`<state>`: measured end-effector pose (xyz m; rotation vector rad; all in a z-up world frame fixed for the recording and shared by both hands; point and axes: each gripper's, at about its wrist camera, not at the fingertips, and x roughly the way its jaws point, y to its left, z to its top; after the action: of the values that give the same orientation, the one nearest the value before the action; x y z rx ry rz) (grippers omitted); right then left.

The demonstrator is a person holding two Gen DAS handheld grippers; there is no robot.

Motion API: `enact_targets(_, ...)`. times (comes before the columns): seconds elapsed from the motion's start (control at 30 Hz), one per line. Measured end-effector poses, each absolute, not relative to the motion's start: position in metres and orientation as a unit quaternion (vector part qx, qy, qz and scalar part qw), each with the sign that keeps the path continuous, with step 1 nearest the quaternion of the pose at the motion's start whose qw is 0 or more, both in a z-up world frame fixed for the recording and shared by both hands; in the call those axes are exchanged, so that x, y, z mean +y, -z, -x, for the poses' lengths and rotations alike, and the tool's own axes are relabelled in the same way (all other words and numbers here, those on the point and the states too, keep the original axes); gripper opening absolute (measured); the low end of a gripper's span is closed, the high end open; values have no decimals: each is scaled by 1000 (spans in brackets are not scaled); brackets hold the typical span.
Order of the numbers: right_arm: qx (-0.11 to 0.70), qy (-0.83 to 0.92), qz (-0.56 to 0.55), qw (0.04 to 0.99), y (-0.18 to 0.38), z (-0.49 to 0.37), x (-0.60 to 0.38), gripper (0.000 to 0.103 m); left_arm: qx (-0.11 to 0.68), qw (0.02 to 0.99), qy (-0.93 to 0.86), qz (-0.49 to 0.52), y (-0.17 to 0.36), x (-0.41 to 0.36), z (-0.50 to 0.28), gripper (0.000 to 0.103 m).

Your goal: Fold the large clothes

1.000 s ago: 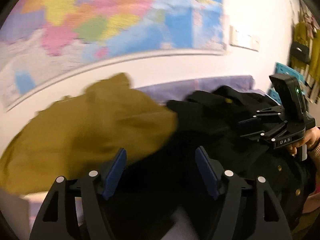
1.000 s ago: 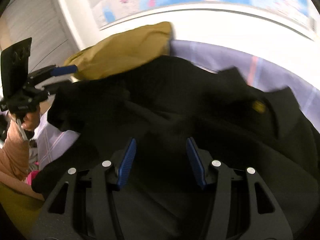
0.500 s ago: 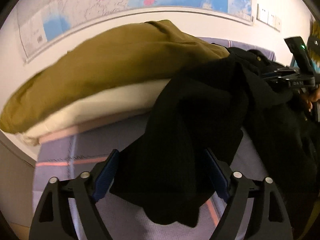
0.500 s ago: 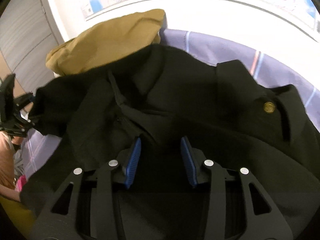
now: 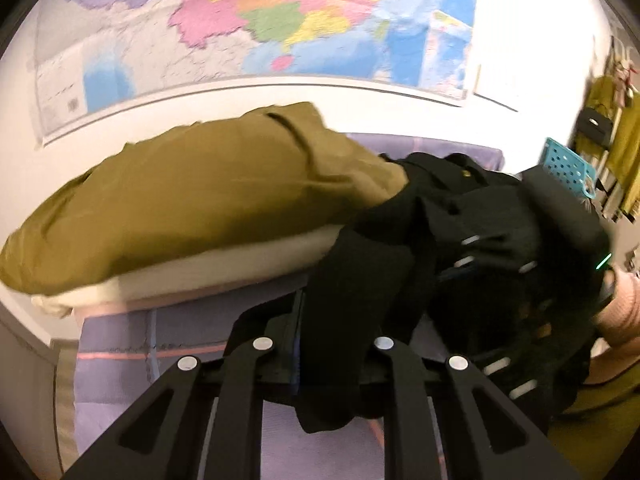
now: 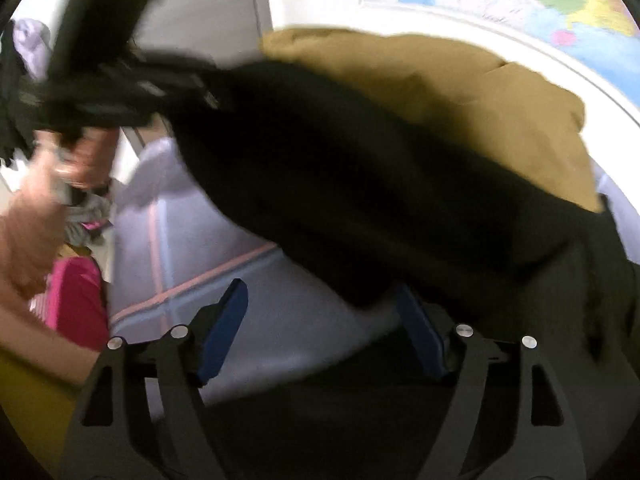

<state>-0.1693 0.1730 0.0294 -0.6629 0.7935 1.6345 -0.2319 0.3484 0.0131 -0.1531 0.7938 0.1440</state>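
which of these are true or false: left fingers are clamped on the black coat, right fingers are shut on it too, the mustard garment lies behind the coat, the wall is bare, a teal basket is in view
1. The left gripper is clamped on the black coat. True: its fingers have just been closing, with a fold of the coat between them.
2. The right gripper is shut on the coat too. False: its fingers have just been opening and stand wide apart, pressing on nothing.
3. The mustard garment lies behind the coat. True.
4. The wall is bare. False: a coloured map hangs on it.
5. A teal basket is in view. True, at the right of the left wrist view.
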Motion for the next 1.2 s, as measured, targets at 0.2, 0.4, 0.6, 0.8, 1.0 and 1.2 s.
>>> enact_targets(0.2, 332, -707, 283, 557, -30, 184, 191, 7, 390, 916, -42, 84, -24, 338, 227, 15)
enact_targets(0.4, 357, -784, 111, 496, -111, 139, 125, 6, 330, 937, 31, 108, -74, 321, 224, 22)
enact_targets(0.6, 352, -756, -74, 547, -167, 43, -4, 6, 227, 958, 119, 131, -124, 301, 209, 66)
enact_targets(0.8, 430, -604, -169, 649, -124, -40, -113, 8, 292, 951, 54, 87, -83, 282, 159, 67)
enact_targets(1.0, 546, -440, -155, 696, -34, -75, -152, 48, 422, 905, 19, 50, 7, 264, 107, 66)
enact_targets(1.2, 471, -452, -75, 754, -61, -54, -159, 88, 442, 896, 26, 31, 30, 249, 91, 66)
